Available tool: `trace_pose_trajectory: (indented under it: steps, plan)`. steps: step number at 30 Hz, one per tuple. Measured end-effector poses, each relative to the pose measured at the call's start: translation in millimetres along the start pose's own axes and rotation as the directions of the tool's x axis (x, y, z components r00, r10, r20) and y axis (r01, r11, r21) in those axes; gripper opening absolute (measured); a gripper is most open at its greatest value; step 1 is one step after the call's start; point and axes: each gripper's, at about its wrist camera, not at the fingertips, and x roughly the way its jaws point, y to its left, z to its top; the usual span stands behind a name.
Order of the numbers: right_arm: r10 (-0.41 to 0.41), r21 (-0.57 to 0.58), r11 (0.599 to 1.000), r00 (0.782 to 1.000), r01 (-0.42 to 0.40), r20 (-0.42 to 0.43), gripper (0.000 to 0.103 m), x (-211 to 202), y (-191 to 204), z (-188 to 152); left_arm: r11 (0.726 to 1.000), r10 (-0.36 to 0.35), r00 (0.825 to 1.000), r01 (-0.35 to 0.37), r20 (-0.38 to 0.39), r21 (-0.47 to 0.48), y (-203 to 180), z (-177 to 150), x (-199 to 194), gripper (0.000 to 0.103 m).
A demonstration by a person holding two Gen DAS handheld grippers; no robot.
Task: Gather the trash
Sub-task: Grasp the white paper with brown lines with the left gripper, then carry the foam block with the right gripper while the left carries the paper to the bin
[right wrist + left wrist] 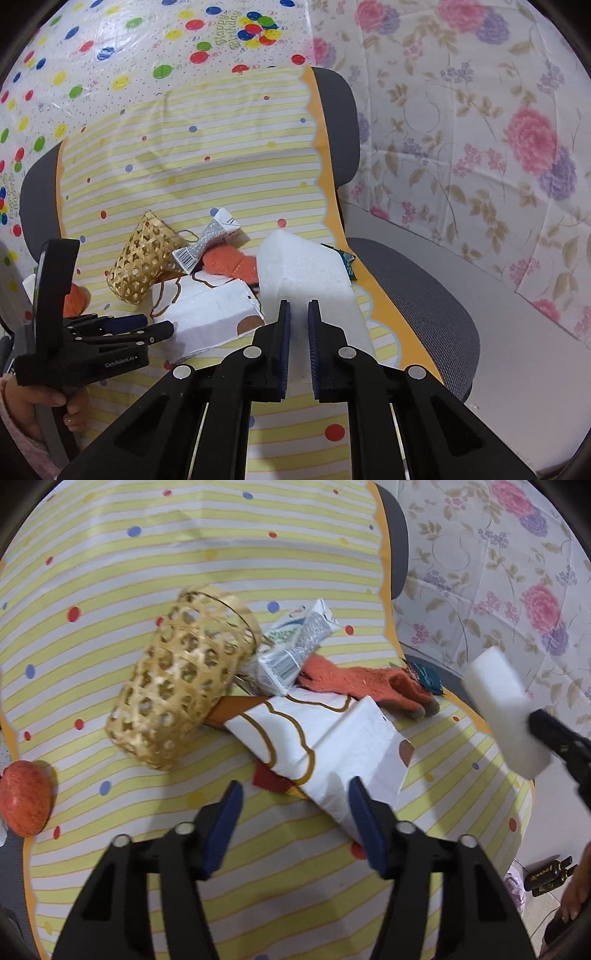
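Right wrist: white foam block (306, 273) clamped between fingers (283, 332).

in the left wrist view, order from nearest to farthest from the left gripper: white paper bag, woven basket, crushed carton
1. white paper bag, right at the left gripper, slightly right
2. woven basket, on its side, ahead left
3. crushed carton, farthest, beyond the bag

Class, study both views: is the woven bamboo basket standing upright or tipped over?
Tipped over. The woven bamboo basket lies on its side on the striped cloth, its open rim facing the crushed carton. Its contents cannot be told.
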Motion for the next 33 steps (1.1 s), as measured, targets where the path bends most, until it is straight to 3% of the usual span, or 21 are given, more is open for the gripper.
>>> trace_pose_trajectory:
  steps: [8,10,13,14,18,24,30,33]
  plan:
    - [0.004,-0.008,1.000,1.000,-0.004,0.005,0.010,-5.6,4.7,-8.9,0.999,-0.042,0.998,0.041,-0.053,-0.033,-9.6,2.8,13.5,0.049]
    - [0.003,-0.013,1.000,1.000,-0.003,0.017,0.010,-9.8,5.3,-8.7,0.996,-0.064,0.996,0.060,-0.064,-0.059,-9.1,6.5,19.0,0.039]
    - [0.009,0.001,1.000,0.999,-0.009,0.039,0.010,-17.1,2.1,-5.0,0.993,-0.075,0.994,0.068,-0.073,-0.092,-6.7,9.3,22.6,0.004]
    - [0.013,0.005,1.000,0.999,-0.013,0.044,0.010,-18.8,0.6,-3.7,0.992,-0.085,0.994,0.078,-0.066,-0.096,-6.0,10.0,20.1,0.002]
    - [0.033,0.025,0.999,0.998,-0.035,0.061,0.010,-25.1,-0.8,-0.1,0.994,-0.087,0.996,0.089,0.036,-0.061,-4.1,18.6,-12.8,0.000]
    - [0.062,0.043,0.997,0.996,-0.065,0.070,0.010,-32.8,2.4,0.6,0.999,-0.053,0.975,0.053,0.214,0.008,0.3,43.5,-82.9,0.000]
    - [0.091,0.069,0.993,0.993,-0.096,0.070,0.010,-51.2,0.6,-9.0,0.994,-0.020,0.957,-0.013,0.289,0.112,-26.6,39.6,-104.9,0.000]
    - [0.068,0.077,0.994,0.995,-0.073,0.069,0.010,-60.2,-3.6,-16.4,0.988,-0.055,0.957,0.011,0.286,0.155,-42.5,30.2,-105.8,0.000]
